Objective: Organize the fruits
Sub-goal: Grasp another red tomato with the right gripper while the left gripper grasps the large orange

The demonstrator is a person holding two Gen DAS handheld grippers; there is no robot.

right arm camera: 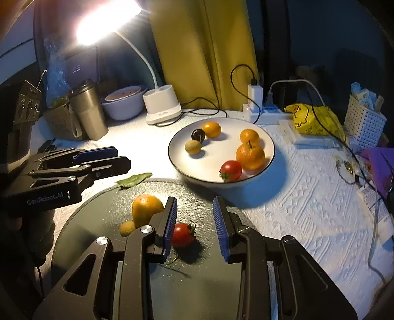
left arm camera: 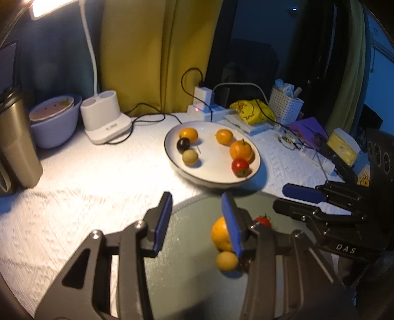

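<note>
looks like we're mid-sort between the white plate [right arm camera: 267, 137] and the dark round board [right arm camera: 81, 221] — next is probably lining up on a fruit. both the left gripper [left arm camera: 197, 221] and the right gripper [right arm camera: 195, 225] are hovering with jaws apart, holding nothing. only the right view is showing the leaf [right arm camera: 134, 179].

Your only strong light is the desk lamp [right arm camera: 106, 22], blown out to white glare in the upper left of both views. It floods the white tablecloth [left arm camera: 81, 187] beneath it, while the right side and background sink into dim blue murk. The white plate [right arm camera: 269, 157] throws a hard dark shadow toward the lower right. Fisheye bending curves everything near the edges, corners go black, and you'll notice soft motion blur throughout, strongest at the bottom.
</note>
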